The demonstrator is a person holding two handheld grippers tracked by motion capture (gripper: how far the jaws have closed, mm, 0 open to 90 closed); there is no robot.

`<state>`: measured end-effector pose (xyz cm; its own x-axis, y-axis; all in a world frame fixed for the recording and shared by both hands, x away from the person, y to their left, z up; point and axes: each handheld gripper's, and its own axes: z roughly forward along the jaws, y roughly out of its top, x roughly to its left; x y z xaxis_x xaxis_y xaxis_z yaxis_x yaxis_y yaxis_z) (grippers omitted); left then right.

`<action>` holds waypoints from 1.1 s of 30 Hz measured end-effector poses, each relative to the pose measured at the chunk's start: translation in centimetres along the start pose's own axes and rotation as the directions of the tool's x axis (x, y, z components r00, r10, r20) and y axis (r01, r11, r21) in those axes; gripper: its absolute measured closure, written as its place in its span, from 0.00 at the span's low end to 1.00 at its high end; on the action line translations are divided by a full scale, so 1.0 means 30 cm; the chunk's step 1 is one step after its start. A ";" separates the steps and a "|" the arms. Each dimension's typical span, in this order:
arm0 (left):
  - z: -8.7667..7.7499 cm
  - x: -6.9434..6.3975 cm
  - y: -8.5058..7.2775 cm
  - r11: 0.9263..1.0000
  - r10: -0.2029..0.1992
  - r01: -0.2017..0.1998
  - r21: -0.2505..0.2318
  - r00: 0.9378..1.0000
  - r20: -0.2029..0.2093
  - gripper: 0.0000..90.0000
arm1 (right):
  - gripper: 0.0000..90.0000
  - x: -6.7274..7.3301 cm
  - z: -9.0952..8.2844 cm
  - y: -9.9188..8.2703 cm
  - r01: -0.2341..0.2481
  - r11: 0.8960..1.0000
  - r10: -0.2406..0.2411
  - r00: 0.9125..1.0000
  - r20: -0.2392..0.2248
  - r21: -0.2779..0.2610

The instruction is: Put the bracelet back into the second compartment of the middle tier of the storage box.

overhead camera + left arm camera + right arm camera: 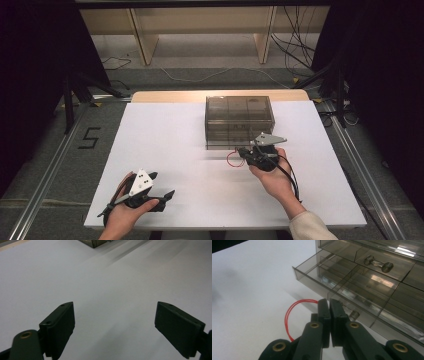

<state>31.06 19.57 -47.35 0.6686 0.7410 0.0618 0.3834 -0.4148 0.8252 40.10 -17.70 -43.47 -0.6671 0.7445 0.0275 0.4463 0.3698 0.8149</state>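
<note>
Right gripper [329, 315] pinched shut at the open drawer's [342, 287] knob (grip itself hidden); light, slippery, brittle-looking plastic. Left gripper [115, 327] spread wide, idle.

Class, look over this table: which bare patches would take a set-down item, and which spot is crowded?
Free: the white table left of the smoked drawer box, and the strip between the left tongs and the right tongs. Crowded: the box front, where the right tongs, a red wire loop and the pulled-out lower drawer meet.
</note>
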 end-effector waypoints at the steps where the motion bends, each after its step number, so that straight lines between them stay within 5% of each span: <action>1: 0.000 0.000 0.000 1.000 0.000 0.000 0.000 1.000 0.000 0.18 | 0.98 -0.001 -0.002 0.002 0.000 1.000 0.000 1.000 0.000 0.001; 33: 0.008 -0.003 0.002 1.000 -0.002 0.002 0.002 1.000 -0.002 0.18 | 0.98 -0.071 -0.055 0.055 -0.033 0.997 0.036 0.998 0.044 -0.069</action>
<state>31.17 19.35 -47.44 0.6664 0.7431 0.0613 0.3858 -0.4140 0.8245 41.28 -19.59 -41.23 -0.6234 0.7812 0.0310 0.4261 0.3062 0.8513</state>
